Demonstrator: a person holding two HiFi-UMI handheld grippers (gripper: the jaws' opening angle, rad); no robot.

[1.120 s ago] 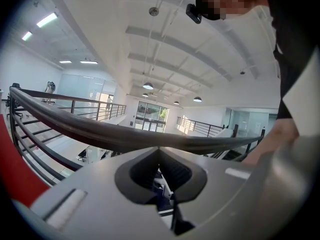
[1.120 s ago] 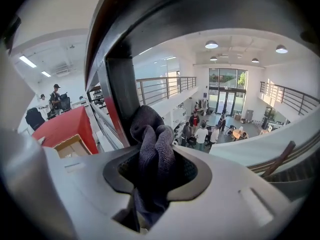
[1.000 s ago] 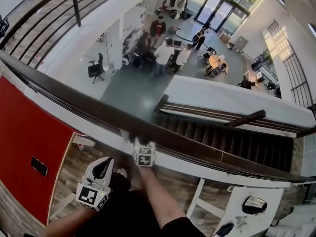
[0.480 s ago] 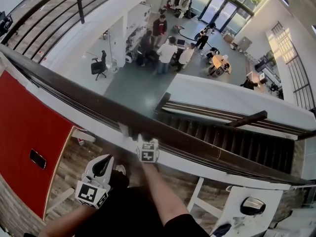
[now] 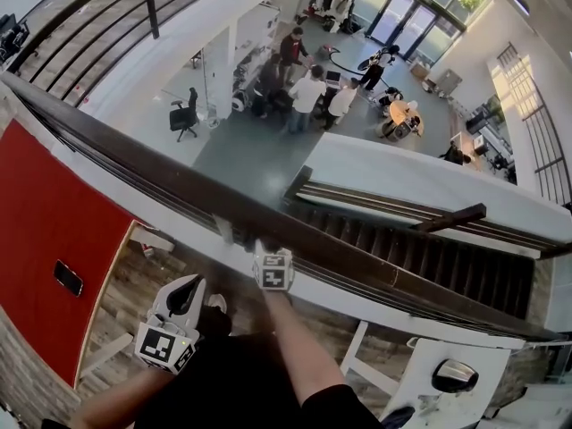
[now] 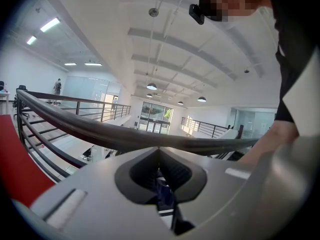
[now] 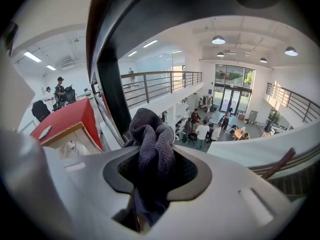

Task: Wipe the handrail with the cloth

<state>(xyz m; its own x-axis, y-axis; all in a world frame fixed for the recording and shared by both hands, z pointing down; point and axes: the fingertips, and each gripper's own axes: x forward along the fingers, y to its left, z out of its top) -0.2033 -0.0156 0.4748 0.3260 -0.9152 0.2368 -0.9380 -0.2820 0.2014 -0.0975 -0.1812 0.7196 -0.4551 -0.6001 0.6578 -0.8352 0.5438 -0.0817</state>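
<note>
Left claw (image 6: 159,156): jaws together, nothing betw. them. Dark handrail (image 6: 100,134) runs across the view above it. Person's arm (image 6: 272,136) at right.

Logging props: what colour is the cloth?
Dark grey cloth, clearest in the right gripper view.

Bright, even daylight (ceiling lamps lit); edges strongly fisheye-warped.

Right gripper (image 5: 261,247) reaches forward, fingers (image 7: 192,174) pinching cloth (image 7: 152,144) (left gripper (image 5: 185,295) hangs back, closed).
</note>
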